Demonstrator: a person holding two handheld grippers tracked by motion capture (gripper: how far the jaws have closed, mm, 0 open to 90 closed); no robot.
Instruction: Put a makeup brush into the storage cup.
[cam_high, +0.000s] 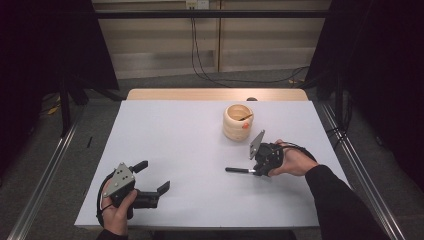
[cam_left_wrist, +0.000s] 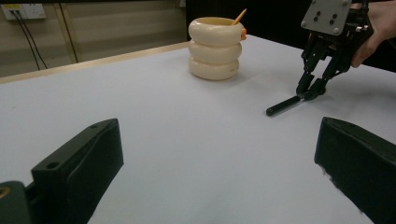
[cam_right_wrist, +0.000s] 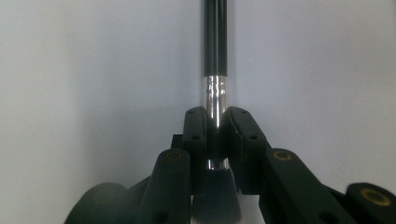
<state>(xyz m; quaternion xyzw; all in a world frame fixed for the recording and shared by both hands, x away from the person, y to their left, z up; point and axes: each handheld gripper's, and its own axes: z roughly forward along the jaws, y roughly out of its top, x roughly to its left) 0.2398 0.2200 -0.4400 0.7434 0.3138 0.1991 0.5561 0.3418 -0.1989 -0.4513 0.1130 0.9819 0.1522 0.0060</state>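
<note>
A brush with a black handle (cam_high: 237, 170), a silver ferrule and dark bristles lies level just over the white table (cam_high: 175, 135) at the right. My right gripper (cam_high: 255, 171) is shut on its ferrule. In the right gripper view the pads (cam_right_wrist: 198, 135) press the ferrule from both sides, and the handle (cam_right_wrist: 215, 42) runs straight away from the jaws. The left gripper view shows that gripper (cam_left_wrist: 310, 91) tilted down, with the handle (cam_left_wrist: 282, 106) sticking out towards the left. My left gripper (cam_high: 154, 176) rests open near the front left corner with nothing between its jaws (cam_left_wrist: 219, 154).
A cream ringed holder (cam_high: 238, 121) stands at the back right of the table, with an orange-tipped stick leaning inside it (cam_left_wrist: 215, 49). A wooden strip edges the table's far side. Cables run over the floor behind.
</note>
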